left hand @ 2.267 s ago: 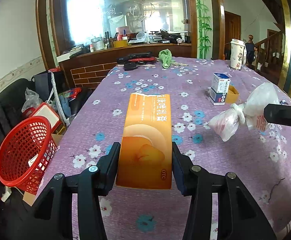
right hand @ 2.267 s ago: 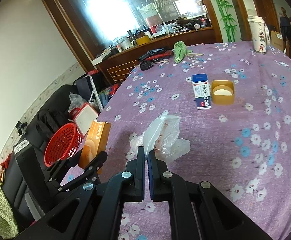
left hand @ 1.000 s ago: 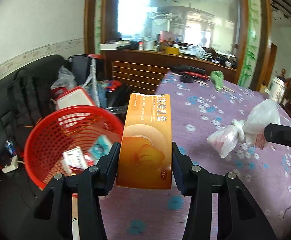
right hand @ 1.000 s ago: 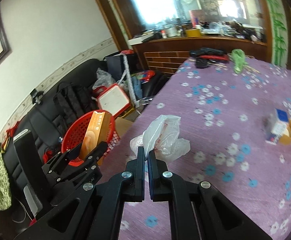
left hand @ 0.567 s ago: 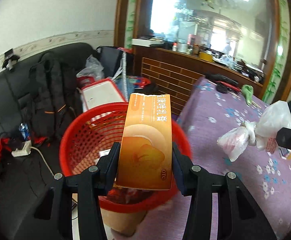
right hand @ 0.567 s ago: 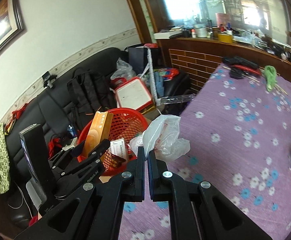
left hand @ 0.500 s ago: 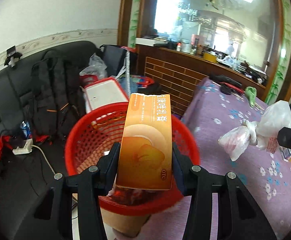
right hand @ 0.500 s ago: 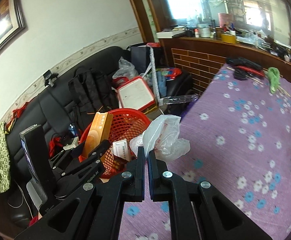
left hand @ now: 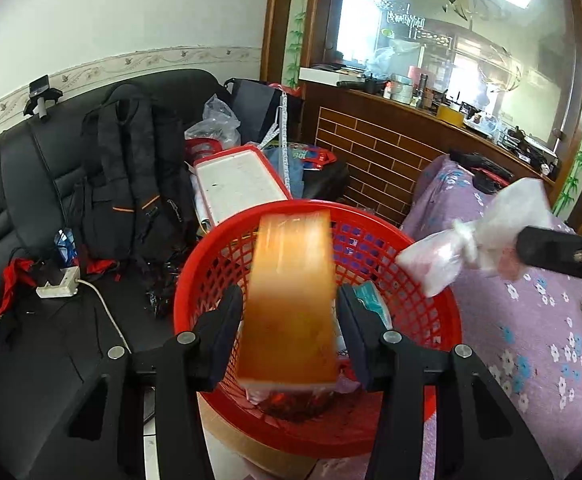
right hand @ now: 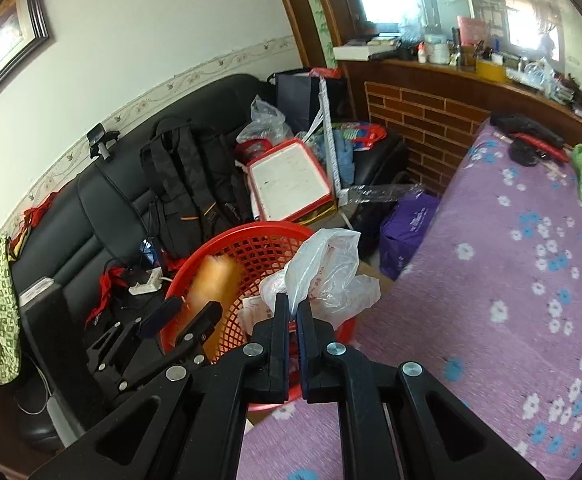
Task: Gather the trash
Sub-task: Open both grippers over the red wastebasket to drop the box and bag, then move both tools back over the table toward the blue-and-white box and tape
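Closest in, the left gripper (left hand: 287, 297) has its fingers spread on either side of the orange box (left hand: 291, 280). The box is smeared with blur while the fingers are sharp, and a sliver of gap shows along its edges. It looks to be slipping free rather than clamped, directly over the mouth of the red basket (left hand: 190, 268). The basket holds other scraps at the bottom. To drop the box well, keep those fingers apart and steady above the centre of the basket until the box clears them, so it cannot catch the rim and tip out onto the floor. Just beside it, the right gripper (right hand: 292, 303) has its fingers pressed together on the neck of a crumpled plastic bag (right hand: 323, 268). The bag hangs over the basket's near edge, next to the flowered purple surface (right hand: 511, 280). That bag should move further in over the opening before it is let go. It is light and could drift or snag on the rim. Beyond the basket stand a black sofa (left hand: 31, 168) and a backpack (left hand: 131, 168).
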A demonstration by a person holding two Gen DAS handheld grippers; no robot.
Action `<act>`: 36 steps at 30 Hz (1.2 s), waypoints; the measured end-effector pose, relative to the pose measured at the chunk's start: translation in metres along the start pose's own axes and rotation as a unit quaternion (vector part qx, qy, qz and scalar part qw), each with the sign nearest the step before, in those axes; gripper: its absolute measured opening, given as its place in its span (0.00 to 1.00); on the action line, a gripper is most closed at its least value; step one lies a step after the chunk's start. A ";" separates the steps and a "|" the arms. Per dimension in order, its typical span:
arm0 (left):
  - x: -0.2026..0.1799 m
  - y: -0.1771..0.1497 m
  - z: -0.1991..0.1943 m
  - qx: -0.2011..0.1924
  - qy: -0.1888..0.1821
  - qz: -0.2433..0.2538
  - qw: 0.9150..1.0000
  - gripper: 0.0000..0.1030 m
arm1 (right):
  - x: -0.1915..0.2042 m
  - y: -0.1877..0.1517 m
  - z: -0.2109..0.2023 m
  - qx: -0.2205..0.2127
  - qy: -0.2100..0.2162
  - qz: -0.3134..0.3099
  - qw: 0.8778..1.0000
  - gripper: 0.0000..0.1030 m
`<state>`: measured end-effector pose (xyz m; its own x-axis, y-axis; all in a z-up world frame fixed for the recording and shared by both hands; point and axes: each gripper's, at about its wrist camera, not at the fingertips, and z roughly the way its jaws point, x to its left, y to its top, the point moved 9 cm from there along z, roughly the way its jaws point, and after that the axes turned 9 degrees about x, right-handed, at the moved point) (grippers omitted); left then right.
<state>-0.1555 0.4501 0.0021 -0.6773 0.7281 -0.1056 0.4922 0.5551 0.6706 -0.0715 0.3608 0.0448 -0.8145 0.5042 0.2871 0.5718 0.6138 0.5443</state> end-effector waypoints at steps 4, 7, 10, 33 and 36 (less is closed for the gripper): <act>0.001 0.000 -0.005 -0.006 -0.003 -0.004 1.000 0.60 | -0.010 -0.006 0.006 0.011 0.005 0.013 1.000 0.07; 0.001 0.000 -0.010 -0.013 0.004 0.000 1.000 0.60 | -0.018 -0.012 -0.006 0.000 -0.004 0.017 1.000 0.08; -0.005 -0.003 -0.017 -0.017 0.008 0.002 1.000 0.61 | -0.031 -0.021 -0.025 -0.014 -0.014 0.027 0.999 0.09; -0.171 -0.058 -0.053 -0.031 -0.011 0.174 0.984 0.76 | -0.165 -0.139 -0.125 -0.047 -0.074 0.160 0.983 0.49; -0.190 -0.065 -0.059 -0.035 -0.014 0.195 0.980 0.76 | -0.177 -0.148 -0.136 -0.055 -0.075 0.174 0.980 0.49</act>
<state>-0.0911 0.2514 0.0221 -0.4294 0.8907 0.1494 0.6715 0.2042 0.7123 -0.0249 0.0984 0.0205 -0.5436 0.7603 0.3555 0.7918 0.3241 0.5177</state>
